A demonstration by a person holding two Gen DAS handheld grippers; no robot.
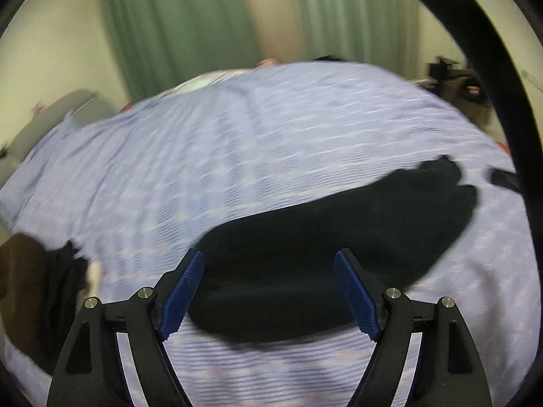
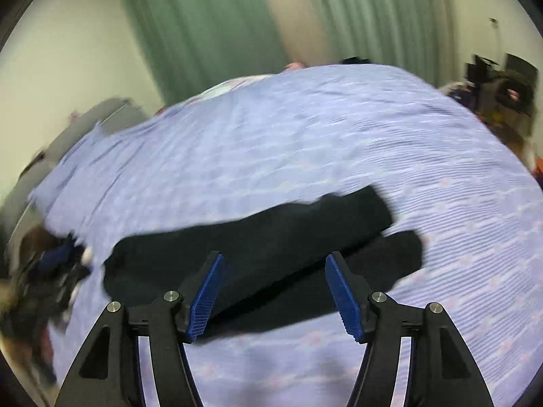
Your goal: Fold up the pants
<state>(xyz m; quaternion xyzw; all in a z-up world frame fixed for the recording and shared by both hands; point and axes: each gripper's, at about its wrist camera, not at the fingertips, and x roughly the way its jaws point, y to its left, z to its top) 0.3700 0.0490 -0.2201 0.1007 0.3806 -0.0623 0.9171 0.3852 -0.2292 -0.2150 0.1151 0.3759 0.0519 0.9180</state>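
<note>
We hold both tools above the bed (image 1: 237,156), which is covered in a pale blue striped spread, and both views are smeared by motion. The left gripper (image 1: 269,293) has its jaws spread wide with nothing between them; the right gripper (image 2: 273,293) is likewise wide and empty. The pants (image 2: 258,254), black and already lying as a long doubled band, stretch from about 9 o'clock to 3 o'clock in the right view, one layer offset over the other at the 3 o'clock end. In the left view they run from 6 o'clock out toward 2 o'clock.

To do this step well, we judge we should come down on the two ends of the band, pinch through every layer, and carry one end squarely over the other so the edges meet. The cloth is dark and blurred, so its seams cannot be read.

Open spread lies all around toward 12 o'clock. Dark clutter (image 2: 51,271) sits at the bed's edge near 9 o'clock, and we should keep clear of it.
</note>
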